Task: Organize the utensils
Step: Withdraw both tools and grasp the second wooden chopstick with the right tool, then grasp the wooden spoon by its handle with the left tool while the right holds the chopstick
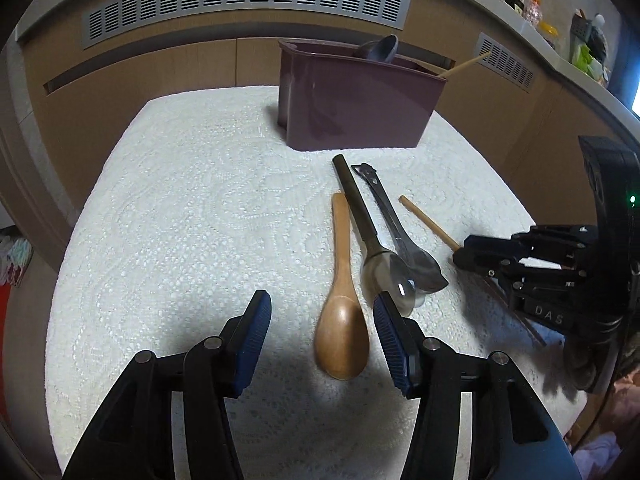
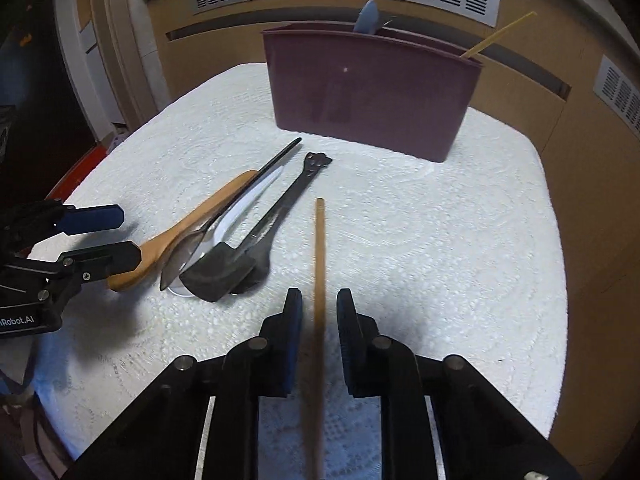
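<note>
Two wrist views of a bench covered with a white embossed cloth (image 1: pixel 192 200). The left tongs (image 1: pixel 322 312) stand partly open, their blue ribbed pads (image 1: pixel 252 332) on either side of the bowl of a light-brown wooden spoon (image 1: pixel 342 320) without pressing on it. The right tongs (image 2: pixel 318 308) are narrowed about a thin wooden chopstick (image 2: pixel 319 248) that runs lengthwise between the pads; a small gap shows on each side, so a firm grip cannot be confirmed. Beside the wooden spoon lie a steel spoon with a dark handle (image 1: pixel 360 216), a white plastic spoon (image 2: pixel 244 208) under it, and a dark metal utensil with a cut-out handle end (image 2: pixel 288 200), their bowls overlapping near the left tongs. At the far edge stands a maroon rectangular plastic holder (image 2: pixel 372 92), upright, containing a grey-blue spoon (image 2: pixel 368 20) and a second pale chopstick (image 2: pixel 500 36) leaning toward its right end
</note>
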The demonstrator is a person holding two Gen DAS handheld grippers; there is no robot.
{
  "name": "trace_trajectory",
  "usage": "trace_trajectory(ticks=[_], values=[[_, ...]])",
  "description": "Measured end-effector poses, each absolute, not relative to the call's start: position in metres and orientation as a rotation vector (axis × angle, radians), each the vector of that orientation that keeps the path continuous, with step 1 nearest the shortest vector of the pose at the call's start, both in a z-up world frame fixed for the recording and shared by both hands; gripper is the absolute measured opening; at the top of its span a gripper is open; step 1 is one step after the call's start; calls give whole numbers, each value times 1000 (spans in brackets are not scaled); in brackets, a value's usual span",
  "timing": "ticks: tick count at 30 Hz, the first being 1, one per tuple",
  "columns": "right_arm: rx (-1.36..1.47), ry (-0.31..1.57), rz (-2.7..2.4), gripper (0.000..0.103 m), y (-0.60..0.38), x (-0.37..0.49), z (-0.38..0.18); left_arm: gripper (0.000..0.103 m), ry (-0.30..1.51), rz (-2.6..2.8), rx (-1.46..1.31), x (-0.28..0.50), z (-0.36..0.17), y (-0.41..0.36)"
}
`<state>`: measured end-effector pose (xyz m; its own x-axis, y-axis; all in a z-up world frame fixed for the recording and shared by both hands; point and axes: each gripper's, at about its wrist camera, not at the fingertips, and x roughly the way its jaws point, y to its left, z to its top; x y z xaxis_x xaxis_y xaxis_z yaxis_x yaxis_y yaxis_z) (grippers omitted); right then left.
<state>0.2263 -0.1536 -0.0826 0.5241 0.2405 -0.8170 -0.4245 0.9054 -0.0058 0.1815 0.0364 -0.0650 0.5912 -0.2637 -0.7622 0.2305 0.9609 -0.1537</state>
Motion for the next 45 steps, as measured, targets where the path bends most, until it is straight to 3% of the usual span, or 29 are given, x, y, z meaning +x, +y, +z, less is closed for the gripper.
trace_trajectory(ticks=[4, 6, 13, 26, 34, 38, 42, 45], values=[[-259, 947, 373, 6, -145, 227, -87, 38, 930, -300, -34, 194, -65, 38], [-252, 952, 370, 5, -147, 226, -85, 35, 959, -315, -14, 205, -64, 36], [-178, 929, 356, 5, -172, 215, -73, 35, 1136, -424, 37, 253, -62, 13], [-107, 939, 356, 5, -190, 218, -83, 33, 1134, -245, 309, 289, -75, -17], [-110, 953, 383, 6, -187, 228, -83, 31, 1177, -278, 210, 298, -75, -8], [-147, 966, 387, 9, -178, 244, -83, 29, 1188, -288, 177, 308, -79, -10], [-176, 988, 395, 18, -166, 258, -84, 12, 1142, -285, 171, 303, -77, -14], [-178, 988, 398, 21, -163, 260, -84, 12, 1085, -292, 119, 285, -77, -11]])
